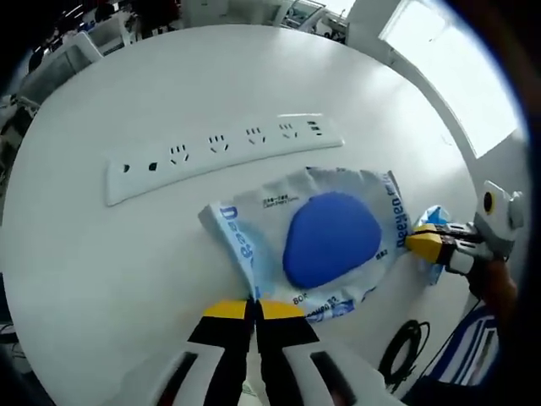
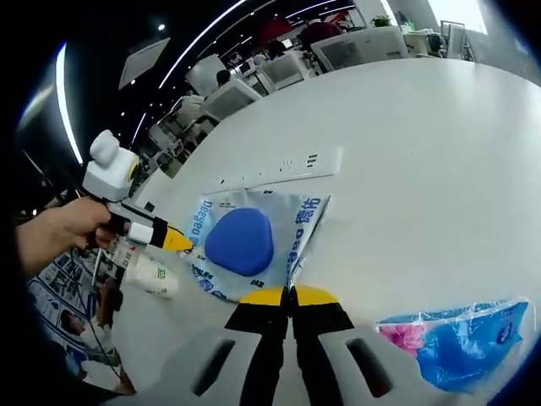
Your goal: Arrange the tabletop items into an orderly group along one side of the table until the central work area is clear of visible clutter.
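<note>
1. Left gripper view: yellow-tipped left gripper (image 1: pixel 254 309) sits right up front, jaws pressed together and pinching the near edge of the wipes pack (image 1: pixel 314 245).
2. That pack is clear and crinkly with blue print and a big blue oval lid. The lettering looks like "Deeyeo", can't swear to it. It lies flat mid-tabletop (image 1: pixel 101 279).
3. Just beyond it, a white power strip (image 1: pixel 221 152) lies lengthwise toward the far edge.
4. Right gripper (image 1: pixel 425 243) comes in from the right-hand edge, tips shut on the pack's other end.
5. Black cable (image 1: pixel 404 351) loops by the near edge.
6. Right gripper view: right gripper (image 2: pixel 289 296) up close, jaws closed, nipping the wipes pack (image 2: pixel 254 241) edge.
7. Blue and pink plastic packet (image 2: pixel 456 342) lies beside it, near the table edge.
8. Left gripper (image 2: pixel 173 240), held by a hand (image 2: pixel 55 233), touches the pack's far side; a small white bottle (image 2: pixel 152 277) lies below it. Power strip (image 2: pixel 283 169) sits behind.
</note>
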A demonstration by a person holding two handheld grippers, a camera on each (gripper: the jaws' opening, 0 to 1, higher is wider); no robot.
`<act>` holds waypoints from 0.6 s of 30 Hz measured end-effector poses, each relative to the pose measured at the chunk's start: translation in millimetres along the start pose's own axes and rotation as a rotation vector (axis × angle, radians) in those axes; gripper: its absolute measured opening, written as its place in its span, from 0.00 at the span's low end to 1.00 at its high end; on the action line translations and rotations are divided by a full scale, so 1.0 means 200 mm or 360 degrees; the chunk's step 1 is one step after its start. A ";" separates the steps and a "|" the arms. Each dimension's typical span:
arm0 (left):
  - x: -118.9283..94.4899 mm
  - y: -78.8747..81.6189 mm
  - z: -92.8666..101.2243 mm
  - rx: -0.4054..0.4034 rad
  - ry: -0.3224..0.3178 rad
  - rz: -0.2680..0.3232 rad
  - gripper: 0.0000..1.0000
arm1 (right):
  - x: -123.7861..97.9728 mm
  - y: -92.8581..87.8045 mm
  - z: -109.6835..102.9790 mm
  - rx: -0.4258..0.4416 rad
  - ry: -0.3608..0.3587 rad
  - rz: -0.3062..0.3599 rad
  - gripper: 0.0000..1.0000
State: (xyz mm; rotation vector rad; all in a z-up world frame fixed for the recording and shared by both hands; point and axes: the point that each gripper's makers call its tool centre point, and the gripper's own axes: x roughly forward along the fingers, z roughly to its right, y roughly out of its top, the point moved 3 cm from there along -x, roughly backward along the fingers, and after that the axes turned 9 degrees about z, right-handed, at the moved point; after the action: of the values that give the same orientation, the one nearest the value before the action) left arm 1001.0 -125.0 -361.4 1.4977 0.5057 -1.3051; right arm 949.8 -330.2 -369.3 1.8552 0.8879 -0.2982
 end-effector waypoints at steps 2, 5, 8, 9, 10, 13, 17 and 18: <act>-0.02 0.00 0.02 0.0010 -0.0008 0.0013 0.00 | -0.03 0.01 -0.01 -0.0014 -0.0006 0.0007 0.00; -0.05 0.00 0.05 0.0021 -0.0020 0.0029 0.00 | -0.07 0.01 -0.02 -0.0027 -0.0013 0.0010 0.00; -0.07 -0.01 0.07 0.0022 -0.0031 0.0037 0.00 | -0.10 0.00 -0.02 -0.0040 -0.0020 0.0008 0.00; -0.08 -0.02 0.07 0.0022 -0.0035 0.0036 0.00 | -0.11 0.00 -0.02 -0.0043 -0.0022 0.0008 0.00; -0.09 -0.02 0.08 0.0025 -0.0041 0.0037 0.00 | -0.12 -0.01 -0.01 -0.0046 -0.0024 0.0007 0.00; -0.10 -0.05 0.11 0.0031 -0.0052 0.0031 0.00 | -0.15 -0.02 -0.02 -0.0059 -0.0028 0.0003 0.00; -0.12 -0.10 0.14 0.0038 -0.0066 0.0023 0.00 | -0.21 -0.06 -0.04 -0.0081 -0.0039 -0.0004 0.00; -0.12 -0.11 0.15 0.0040 -0.0068 0.0023 0.00 | -0.22 -0.07 -0.05 -0.0081 -0.0040 -0.0006 0.00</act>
State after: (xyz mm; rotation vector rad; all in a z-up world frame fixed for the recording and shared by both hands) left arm 961.5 -136.0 -345.4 1.4885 0.4518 -1.3336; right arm 908.8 -338.5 -349.8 1.7996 0.8743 -0.2978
